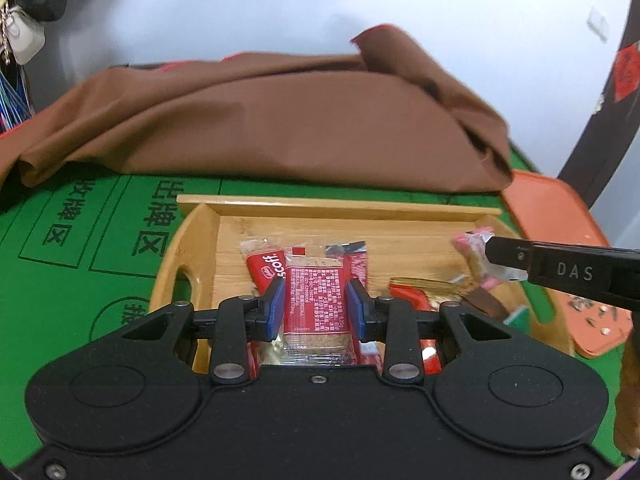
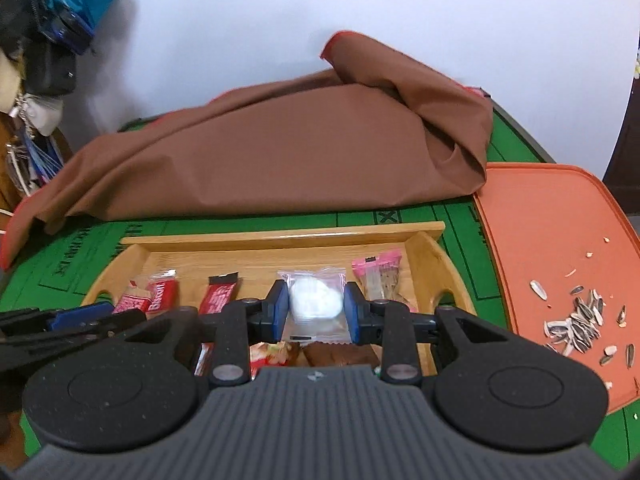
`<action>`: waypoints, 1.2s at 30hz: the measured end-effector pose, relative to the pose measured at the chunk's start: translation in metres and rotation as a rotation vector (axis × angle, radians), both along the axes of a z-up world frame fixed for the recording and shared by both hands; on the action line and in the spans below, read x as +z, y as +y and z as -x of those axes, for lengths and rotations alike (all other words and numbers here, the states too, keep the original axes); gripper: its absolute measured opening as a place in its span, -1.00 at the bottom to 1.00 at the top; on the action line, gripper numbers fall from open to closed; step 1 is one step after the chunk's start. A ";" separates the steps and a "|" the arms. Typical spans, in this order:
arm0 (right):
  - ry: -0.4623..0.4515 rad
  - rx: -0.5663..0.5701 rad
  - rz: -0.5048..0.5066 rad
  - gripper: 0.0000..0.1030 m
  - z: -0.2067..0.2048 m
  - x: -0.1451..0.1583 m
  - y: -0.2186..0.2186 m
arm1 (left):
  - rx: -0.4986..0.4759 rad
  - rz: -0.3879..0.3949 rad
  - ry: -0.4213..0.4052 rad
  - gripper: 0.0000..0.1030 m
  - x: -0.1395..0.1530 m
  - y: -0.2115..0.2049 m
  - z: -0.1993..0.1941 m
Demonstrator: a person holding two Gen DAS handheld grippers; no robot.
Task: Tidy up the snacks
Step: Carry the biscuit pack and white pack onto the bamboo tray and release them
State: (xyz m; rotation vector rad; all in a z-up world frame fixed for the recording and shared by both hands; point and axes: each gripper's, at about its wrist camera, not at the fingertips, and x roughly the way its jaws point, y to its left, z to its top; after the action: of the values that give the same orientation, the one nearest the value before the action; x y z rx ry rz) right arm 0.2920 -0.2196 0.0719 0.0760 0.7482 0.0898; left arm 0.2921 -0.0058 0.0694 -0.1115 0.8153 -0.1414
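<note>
A wooden tray (image 1: 188, 248) (image 2: 436, 256) lies on the green mat and holds several wrapped snacks. My left gripper (image 1: 316, 306) is shut on a clear packet with a red label and a brown biscuit (image 1: 314, 304), held over the tray's left part. A red Biscoff packet (image 1: 266, 270) lies under it. My right gripper (image 2: 316, 308) is shut on a clear packet with a white sweet (image 2: 316, 300), held over the tray's middle. A pink packet (image 2: 380, 276), red bars (image 2: 218, 294) and a brown bar (image 2: 340, 354) lie in the tray. The right gripper's finger shows in the left wrist view (image 1: 560, 272).
A crumpled brown cloth (image 1: 280, 120) (image 2: 280, 148) lies behind the tray. An orange tray (image 2: 552, 248) (image 1: 560, 216) at the right holds sunflower seed shells (image 2: 580, 324). Bags and clutter hang at the far left (image 2: 52, 20). A white wall stands behind.
</note>
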 end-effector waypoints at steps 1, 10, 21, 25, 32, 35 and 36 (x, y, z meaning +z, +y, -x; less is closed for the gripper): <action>0.007 -0.001 0.003 -0.32 -0.005 -0.002 0.001 | 0.005 0.001 0.011 -0.40 -0.004 -0.001 -0.005; 0.078 -0.030 0.021 -0.32 -0.037 -0.028 0.004 | 0.010 -0.029 0.047 -0.40 -0.026 -0.007 -0.028; 0.111 -0.025 0.029 -0.27 -0.049 -0.045 0.006 | 0.005 -0.077 0.018 -0.38 -0.029 -0.015 -0.031; 0.109 -0.020 0.028 -0.23 -0.049 -0.045 0.007 | 0.006 -0.079 0.015 -0.37 -0.028 -0.016 -0.031; 0.098 0.001 0.020 0.04 -0.044 -0.042 0.006 | 0.010 -0.099 0.010 -0.10 -0.027 -0.017 -0.029; 0.087 0.006 0.017 0.17 -0.040 -0.039 0.006 | 0.018 -0.095 0.010 0.11 -0.025 -0.015 -0.028; 0.083 0.010 0.015 0.22 -0.038 -0.038 0.005 | 0.020 -0.094 0.006 0.20 -0.023 -0.014 -0.026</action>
State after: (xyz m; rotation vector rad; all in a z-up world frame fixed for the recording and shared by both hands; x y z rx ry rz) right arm 0.3299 -0.2143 0.0340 0.0618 0.8321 0.0913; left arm 0.3183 -0.0197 0.0459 -0.0316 0.8254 -0.0834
